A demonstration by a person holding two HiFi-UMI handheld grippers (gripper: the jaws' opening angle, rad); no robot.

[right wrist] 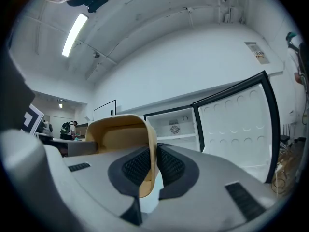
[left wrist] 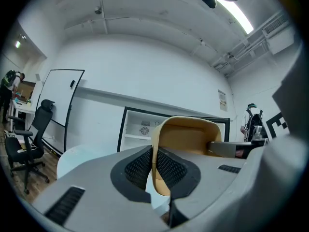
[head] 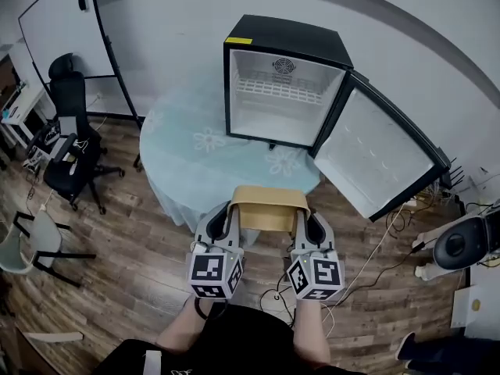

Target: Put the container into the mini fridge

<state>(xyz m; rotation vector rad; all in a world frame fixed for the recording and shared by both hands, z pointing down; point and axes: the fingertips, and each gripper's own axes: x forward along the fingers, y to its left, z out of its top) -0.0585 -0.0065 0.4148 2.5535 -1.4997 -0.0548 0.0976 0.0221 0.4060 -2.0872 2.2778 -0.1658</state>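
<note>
I hold the container (head: 269, 207) in the air by the table's (head: 180, 162) near edge. It faces the fridge (head: 286, 84), which stands at the far edge with its door (head: 387, 158) swung wide to the right. My left gripper (head: 227, 219) pinches the container's left wall and my right gripper (head: 301, 223) its right wall (one pad inside, one outside).

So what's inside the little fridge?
In the mini fridge I see only a white wire shelf and a round fan vent on its back wall; the tan container isn't inside yet. Its black top hides the very top of the inside in the head view.
</note>
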